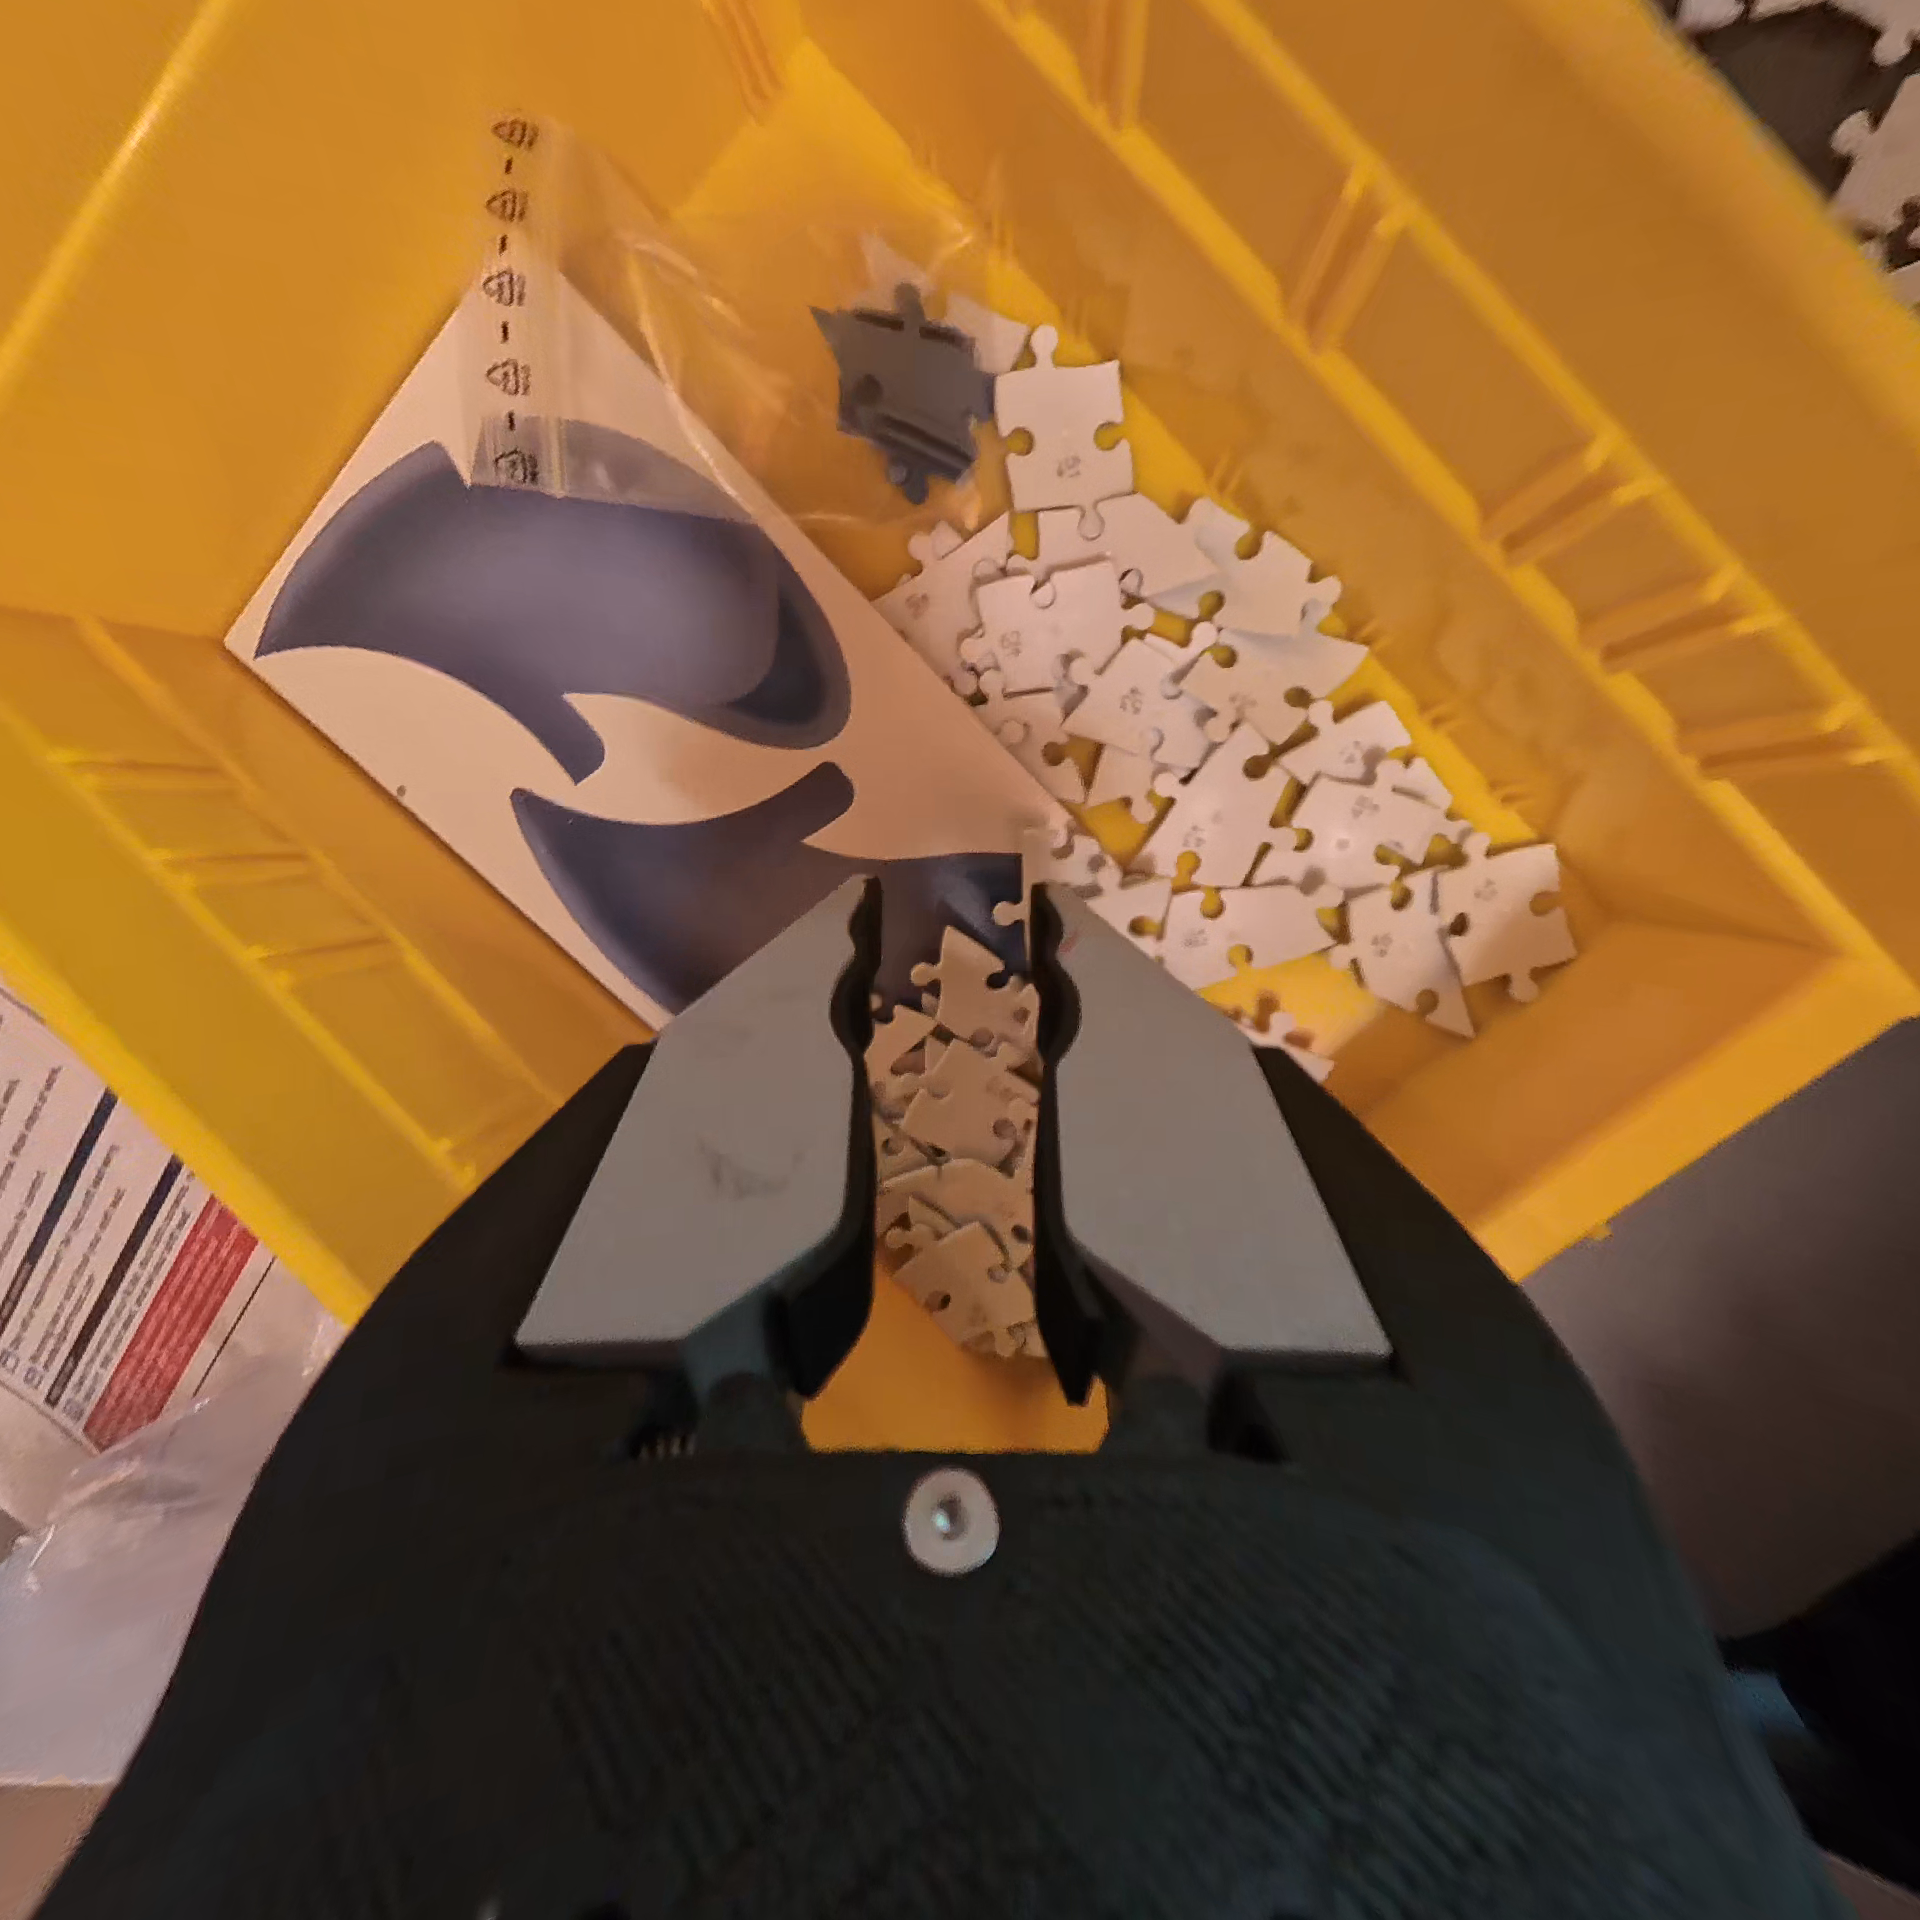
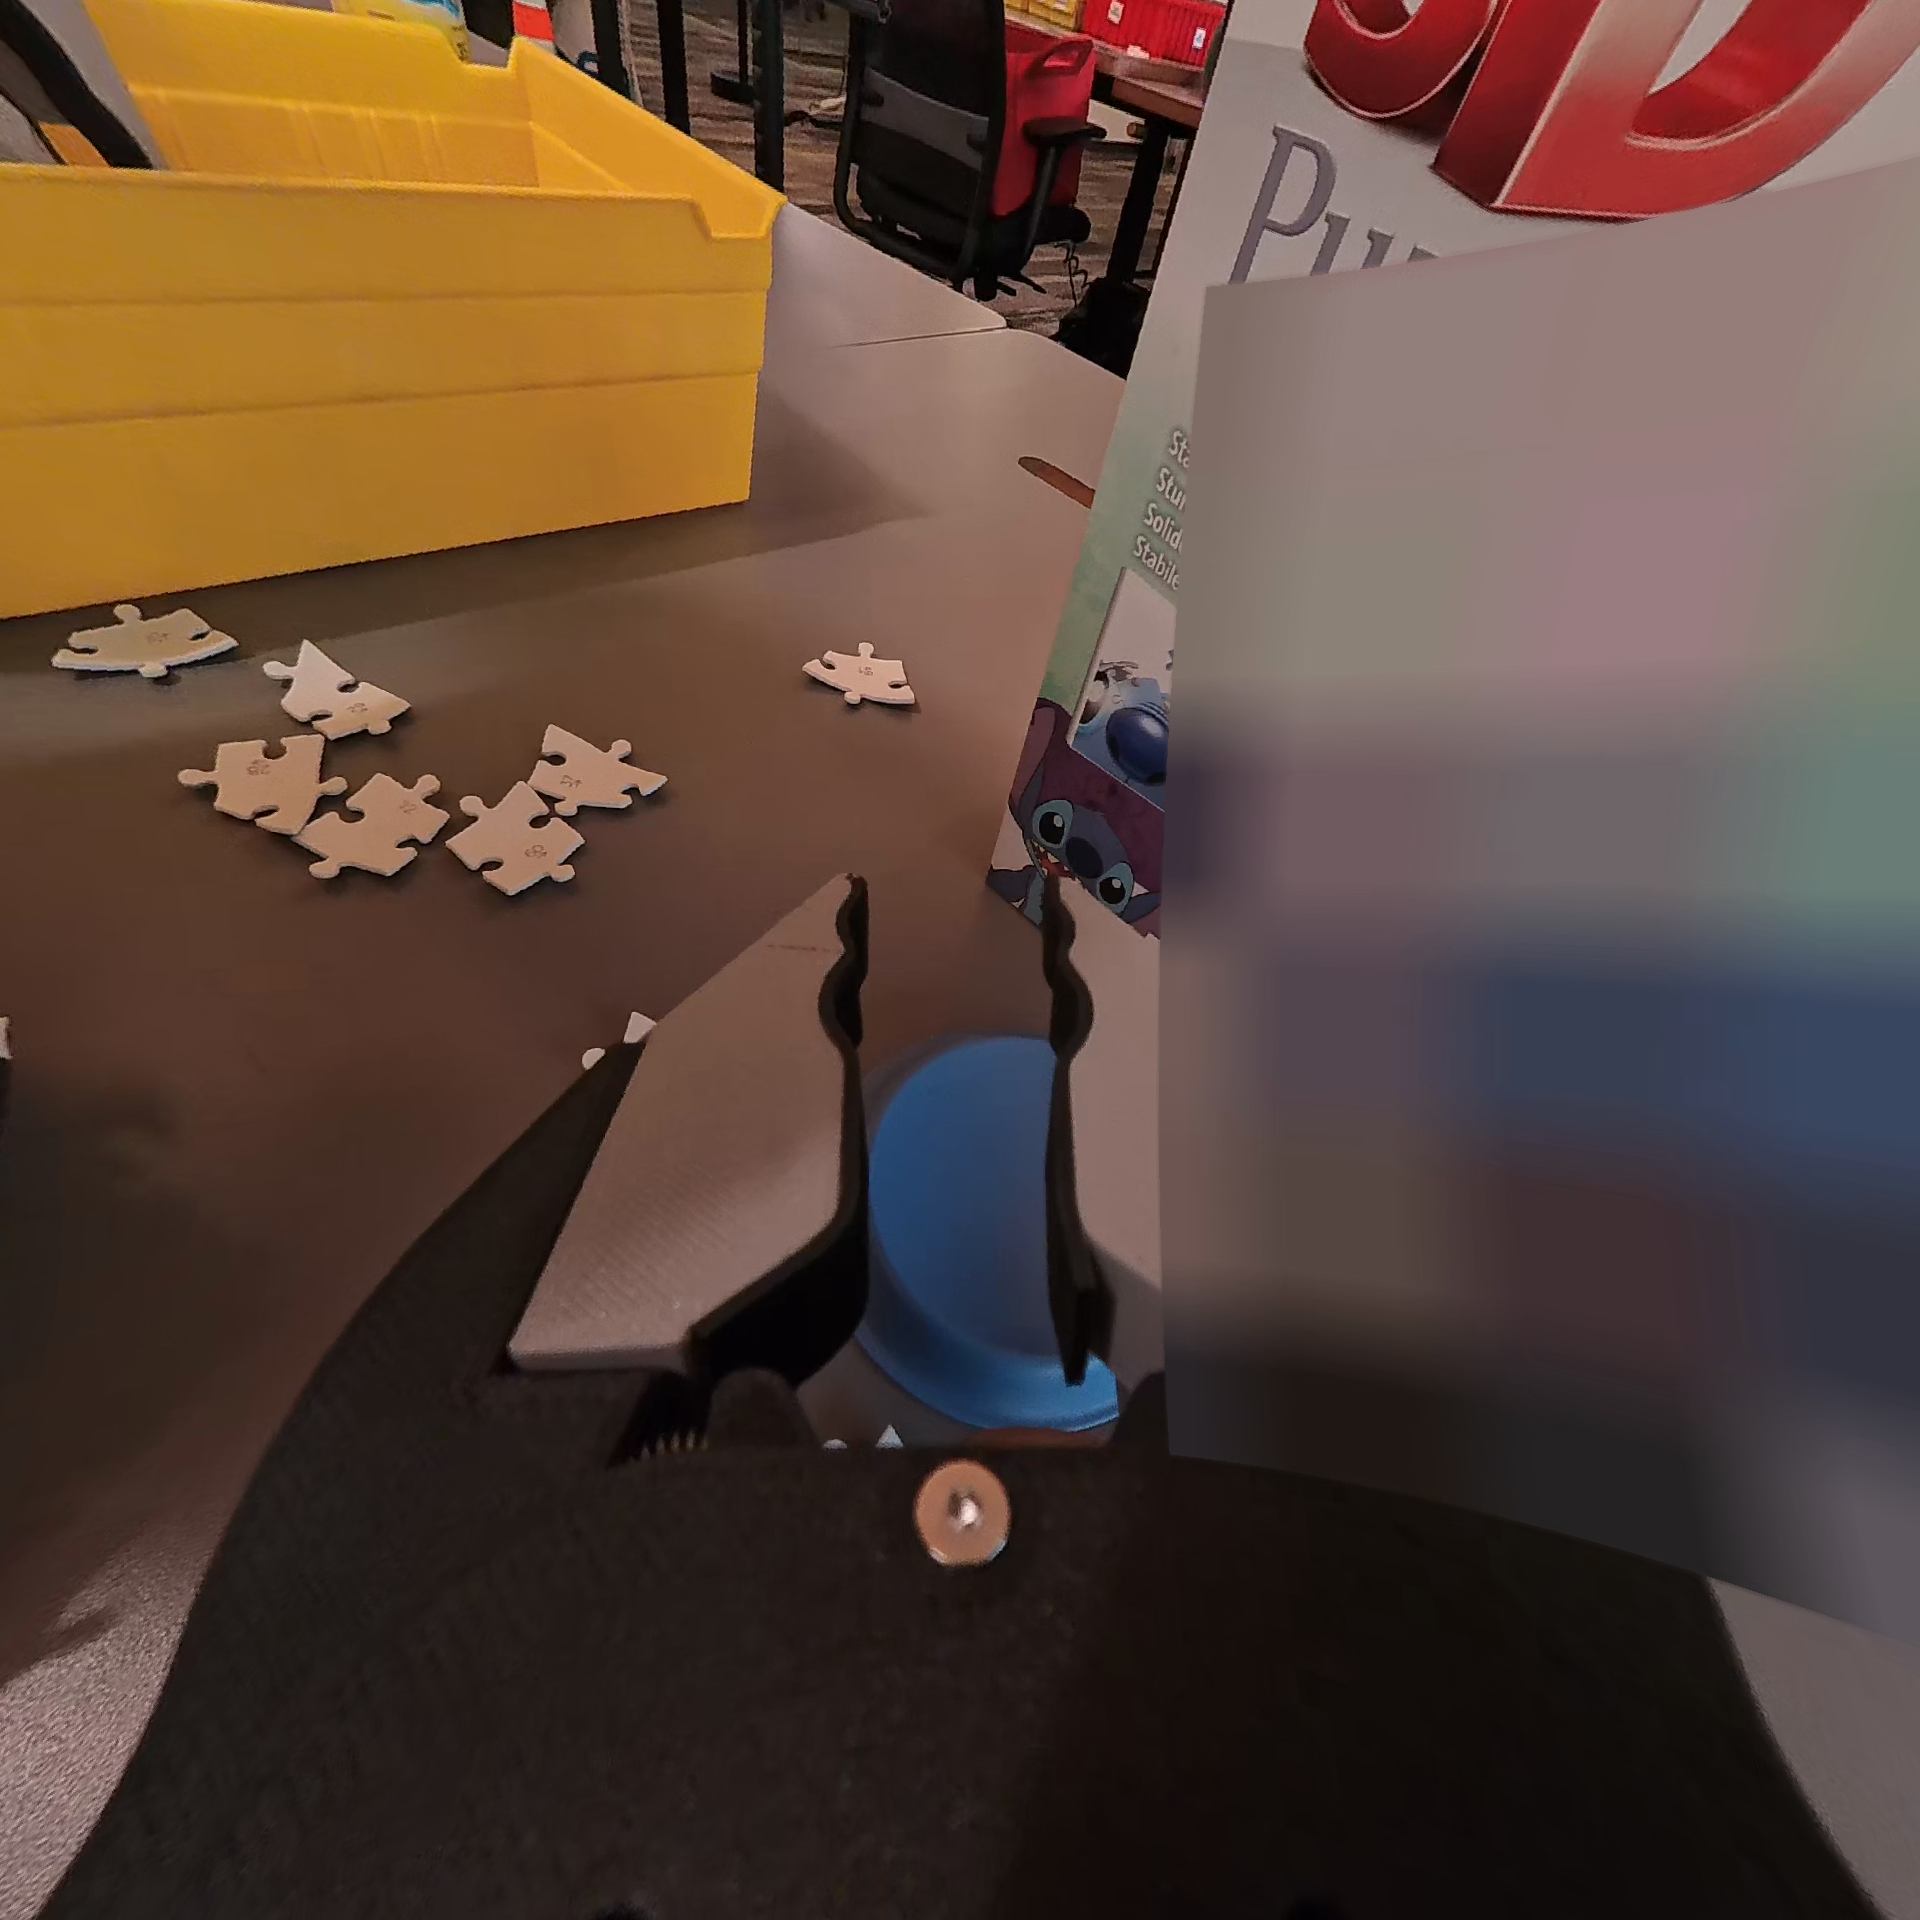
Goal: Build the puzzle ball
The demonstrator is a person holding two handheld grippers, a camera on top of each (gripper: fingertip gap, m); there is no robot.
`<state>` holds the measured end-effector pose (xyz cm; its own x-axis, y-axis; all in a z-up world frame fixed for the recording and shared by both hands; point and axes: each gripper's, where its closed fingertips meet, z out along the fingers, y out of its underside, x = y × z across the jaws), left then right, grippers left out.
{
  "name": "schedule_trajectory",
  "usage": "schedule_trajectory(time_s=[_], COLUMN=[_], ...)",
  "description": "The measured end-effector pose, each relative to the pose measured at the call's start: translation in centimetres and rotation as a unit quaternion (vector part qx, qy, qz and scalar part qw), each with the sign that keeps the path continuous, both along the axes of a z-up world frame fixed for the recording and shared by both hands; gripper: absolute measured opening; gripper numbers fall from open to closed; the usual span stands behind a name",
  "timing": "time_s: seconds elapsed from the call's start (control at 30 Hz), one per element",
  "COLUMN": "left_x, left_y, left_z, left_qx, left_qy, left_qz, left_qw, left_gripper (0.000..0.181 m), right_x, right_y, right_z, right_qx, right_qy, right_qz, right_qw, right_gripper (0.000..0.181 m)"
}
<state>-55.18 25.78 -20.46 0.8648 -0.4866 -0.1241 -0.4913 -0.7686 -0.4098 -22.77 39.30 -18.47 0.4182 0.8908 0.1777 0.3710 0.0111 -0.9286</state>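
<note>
While the left gripper (image 1: 951, 914) is held above a yellow bin (image 1: 1558, 343), its two grey fingers (image 1: 727, 1122) are seen parted by a narrow gap with nothing pinched between them, and loose pieces are visible through that gap. Inside the bin, a heap of pale puzzle pieces (image 1: 1226, 748) is spread along one side, blank backs upward, each marked with small print. Beside the heap a printed sheet (image 1: 582, 665) with dark blue curved shapes on white is laid flat on the bin floor, and a clear plastic bag (image 1: 665, 312) is draped partly over it. A dark grey plastic part (image 1: 904, 400) is found at the far end of the heap, touching the nearest pale piece. Outside the bin, at the lower left edge, a printed leaflet (image 1: 94, 1247) is glimpsed. From the right wrist view, the right gripper (image 2: 951, 904) is shown low over a dark table (image 2: 727, 935), its fingers likewise apart and empty. A blue round stand (image 2: 966, 1226) is seen between and behind them, resting on the table. Further off, scattered pieces (image 2: 395, 790) are strewn on the table, just in front of the yellow bin. A tall puzzle box (image 2: 1143, 582) is stood upright to the right, partly covered by a blurred patch. Office chairs (image 2: 935, 145) are seen in the background.
</note>
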Motion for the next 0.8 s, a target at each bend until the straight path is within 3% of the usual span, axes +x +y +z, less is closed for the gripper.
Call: schedule_trajectory(time_s=[0.13,0.3,0.43,0.8], left_x=[-0.1,-0.8,1.0,1.0], left_y=[-0.8,-0.1,-1.3,-3.7], left_z=[-0.8,-0.2,-0.8,-3.3], left_qx=[-0.025,0.003,-0.032,-0.109], left_qy=[0.020,0.048,-0.003,0.049], left_qz=[-0.015,-0.013,-0.049,-0.095], left_qw=[0.999,0.999,0.998,0.988], left_gripper=[0.026,0.021,0.022,0.023], right_x=[0.0,0.0,-0.1,-0.1], right_y=[0.0,0.0,-0.1,-0.1], right_z=[-0.1,0.0,-0.1,-0.1], right_qx=[-0.002,0.002,0.002,0.003], right_qy=[-0.003,-0.002,-0.003,-0.005], right_qz=[0.000,0.001,0.001,0.002], right_qw=[1.000,1.000,1.000,1.000], right_gripper=[0.030,0.030,0.030,0.030])
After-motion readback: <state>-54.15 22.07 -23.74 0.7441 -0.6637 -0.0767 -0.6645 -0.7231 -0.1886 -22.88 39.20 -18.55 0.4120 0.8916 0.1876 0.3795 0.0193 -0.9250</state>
